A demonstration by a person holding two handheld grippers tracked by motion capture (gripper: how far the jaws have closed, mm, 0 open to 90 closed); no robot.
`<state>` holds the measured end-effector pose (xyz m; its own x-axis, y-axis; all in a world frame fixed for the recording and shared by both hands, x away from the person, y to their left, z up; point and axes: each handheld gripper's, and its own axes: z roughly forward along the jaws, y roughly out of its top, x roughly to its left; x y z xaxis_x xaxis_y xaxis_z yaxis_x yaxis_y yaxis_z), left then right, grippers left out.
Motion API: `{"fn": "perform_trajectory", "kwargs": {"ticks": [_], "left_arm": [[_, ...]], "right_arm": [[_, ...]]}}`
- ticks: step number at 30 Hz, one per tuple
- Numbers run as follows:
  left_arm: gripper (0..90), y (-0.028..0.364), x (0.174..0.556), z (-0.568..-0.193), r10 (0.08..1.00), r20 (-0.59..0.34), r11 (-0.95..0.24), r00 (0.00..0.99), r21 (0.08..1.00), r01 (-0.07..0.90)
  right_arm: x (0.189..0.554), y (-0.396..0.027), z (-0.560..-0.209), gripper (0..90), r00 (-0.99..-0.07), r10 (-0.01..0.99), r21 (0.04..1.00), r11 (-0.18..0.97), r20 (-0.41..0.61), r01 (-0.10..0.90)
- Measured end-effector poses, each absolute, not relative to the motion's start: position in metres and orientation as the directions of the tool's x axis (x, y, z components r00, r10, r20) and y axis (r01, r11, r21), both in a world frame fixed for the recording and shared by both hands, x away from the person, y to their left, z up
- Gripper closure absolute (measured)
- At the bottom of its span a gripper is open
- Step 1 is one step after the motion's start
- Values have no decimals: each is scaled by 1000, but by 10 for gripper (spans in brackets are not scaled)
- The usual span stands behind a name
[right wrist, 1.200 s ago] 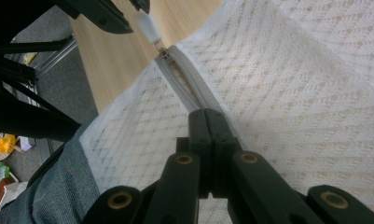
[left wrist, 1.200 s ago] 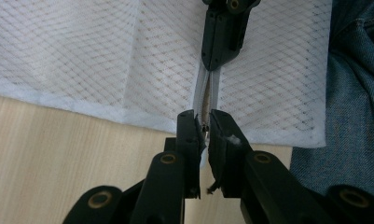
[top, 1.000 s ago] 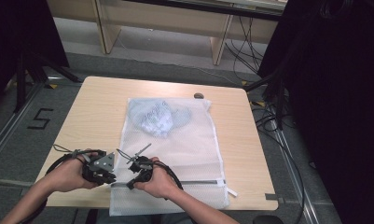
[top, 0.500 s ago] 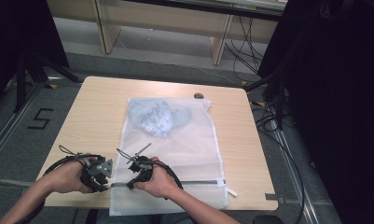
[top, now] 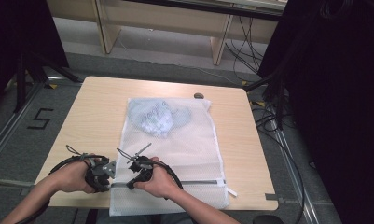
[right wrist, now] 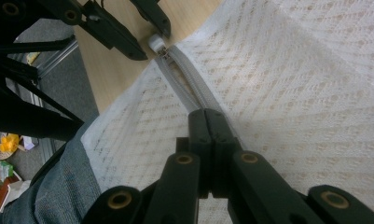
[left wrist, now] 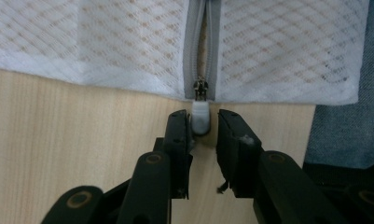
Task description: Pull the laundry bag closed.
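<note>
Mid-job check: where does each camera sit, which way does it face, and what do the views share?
High view: above the near table edge, looking forward and down on the mesh bag; both hands show.
Left gripper view: rides the left gripper, facing the zipper pull between its jaws.
Right gripper view: rides the right gripper, pinching the zipper tape.
Shared: both gripper views show the pull.

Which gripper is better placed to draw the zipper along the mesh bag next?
Left: the left gripper has the zipper pull between its open jaws. The right gripper is shut on the zipper tape.
</note>
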<state>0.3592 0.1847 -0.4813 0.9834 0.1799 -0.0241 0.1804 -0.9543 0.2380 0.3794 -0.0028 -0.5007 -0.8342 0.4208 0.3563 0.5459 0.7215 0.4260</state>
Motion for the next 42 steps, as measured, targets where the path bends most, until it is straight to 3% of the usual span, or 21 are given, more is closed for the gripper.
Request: {"fn": "perform_trajectory", "kwargs": {"ticks": [7,26,29,34,42], "left_arm": [[797,184,359,-481,186,-16,-952,982,246,184],[837,188,359,-468,202,-10,-928,979,318,195],[822,186,359,-470,193,-8,-936,981,297,187],[698,187,358,-473,200,-2,-944,980,266,193],[682,182,359,-480,177,-17,-954,984,242,176]], "right_arm": [[380,-3,-501,900,-831,411,436,713,375,549],[381,-3,-503,900,-830,407,442,708,381,550],[380,-3,-502,900,-819,419,429,704,391,565],[381,-4,-503,900,-828,408,440,707,384,553],[381,-3,-503,900,-829,408,440,708,383,552]]}}
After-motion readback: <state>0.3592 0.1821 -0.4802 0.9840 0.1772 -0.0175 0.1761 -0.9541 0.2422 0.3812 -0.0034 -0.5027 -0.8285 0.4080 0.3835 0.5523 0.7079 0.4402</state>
